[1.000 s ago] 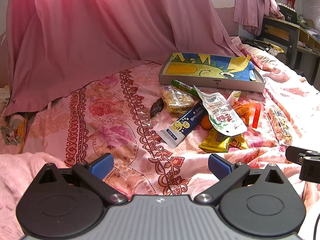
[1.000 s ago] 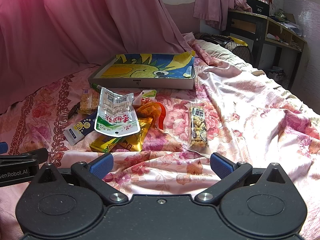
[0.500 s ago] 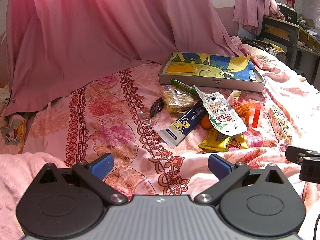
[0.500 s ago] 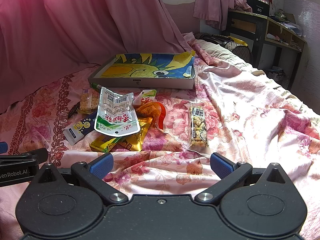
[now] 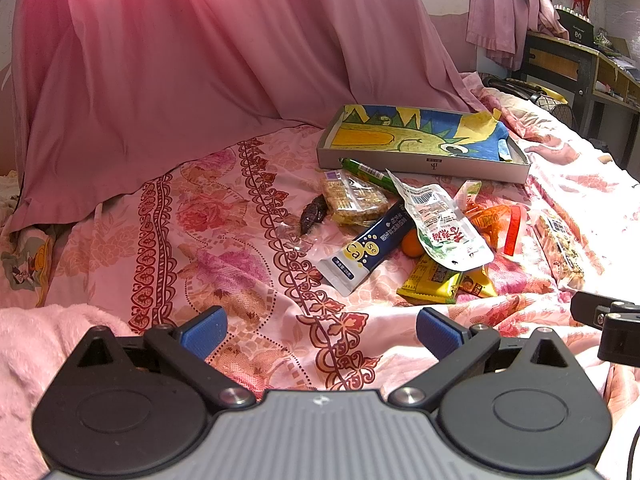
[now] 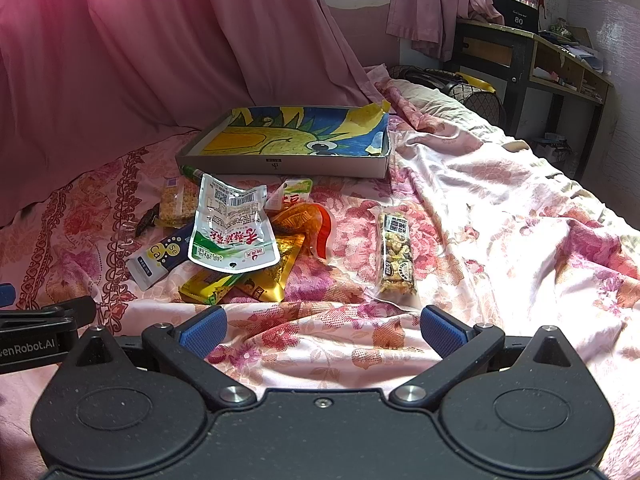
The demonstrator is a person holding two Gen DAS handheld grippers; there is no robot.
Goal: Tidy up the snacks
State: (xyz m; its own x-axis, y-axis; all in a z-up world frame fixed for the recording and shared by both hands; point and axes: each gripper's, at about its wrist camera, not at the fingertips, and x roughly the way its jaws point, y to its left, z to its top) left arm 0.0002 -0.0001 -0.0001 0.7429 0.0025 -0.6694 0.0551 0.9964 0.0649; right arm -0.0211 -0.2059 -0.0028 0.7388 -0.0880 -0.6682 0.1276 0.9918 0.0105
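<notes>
- My left gripper (image 5: 318, 330) and my right gripper (image 6: 320, 330) both hover low over the bed (image 6: 500, 208), jaws spread wide, holding nothing, short of the snacks.
- Nearest my right gripper lies the nut bar (image 6: 395, 256), alone on rumpled fabric. Its clear wrapper looks slick, so a shallow pinch could slide off, or I could catch a fold of bedsheet with it.
- The yellow packet (image 6: 212, 286) and the gold packet (image 6: 276, 270) sit half under the white pouch (image 6: 232, 228). Pulling either one would likely drag the pouch and scatter the pile.
- The blue sachet (image 5: 366, 250) leans against that same pile, with a small orange ball (image 5: 412, 242) tucked beside it; I judge the ball could roll off down the soft bedding if nudged.
- The orange wrapper (image 6: 304, 222) is crumpled and may spring out of a light grip.
- Further on, the cracker pack (image 5: 352, 200), the dark wrapped sweet (image 5: 312, 216) and the green stick (image 5: 366, 170) lie close together, so 1 closing could take 2.
- Farthest is the box (image 6: 280, 166), still holding no snacks; its raised rim could snag a low-carried packet.
</notes>
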